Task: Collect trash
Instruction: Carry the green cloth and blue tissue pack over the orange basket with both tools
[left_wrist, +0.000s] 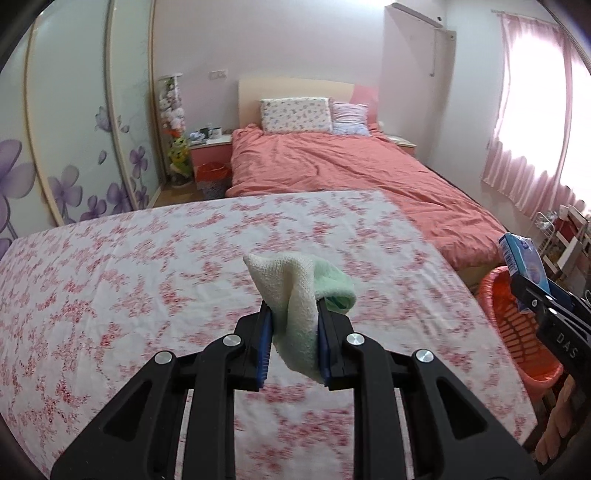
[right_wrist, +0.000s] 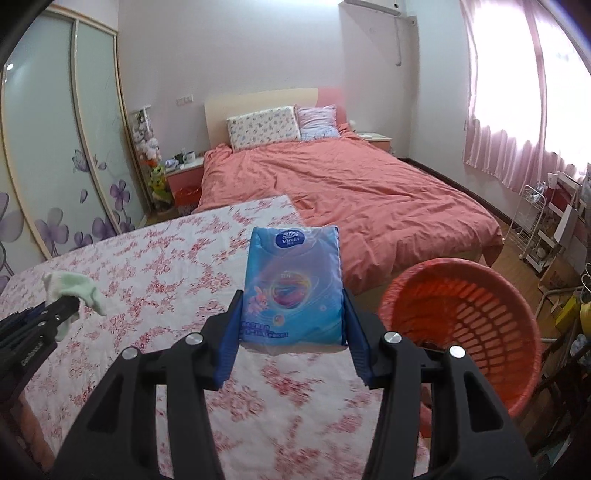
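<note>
Left hand-held gripper (left_wrist: 293, 325) is clamping a small cream-and-green cloth (left_wrist: 299, 295) between its blue pads, jaws narrow; cloth is bunching up above the fingertips and hanging down between them, lifted over the floral-covered counter (left_wrist: 147, 266). Right hand-held gripper (right_wrist: 293, 321) is pinching a blue Vinda tissue pack (right_wrist: 293, 284) at its lower sides, jaws set to pack width, pack standing upright and sticking out forward past the fingertips, also held above the counter near its right edge. Just right of that gripper an orange slotted basket (right_wrist: 491, 317) is sitting beside the counter, lined with an orange bag, well apart from the cloth, near the pack. In the right wrist view the left gripper with cloth is showing at far left; in the left wrist view the pack is showing at far right over the basket rim. Beyond the counter, a bed (left_wrist: 332, 166) with salmon cover and two pillows (left_wrist: 295, 115) is lying against the far wall.
</note>
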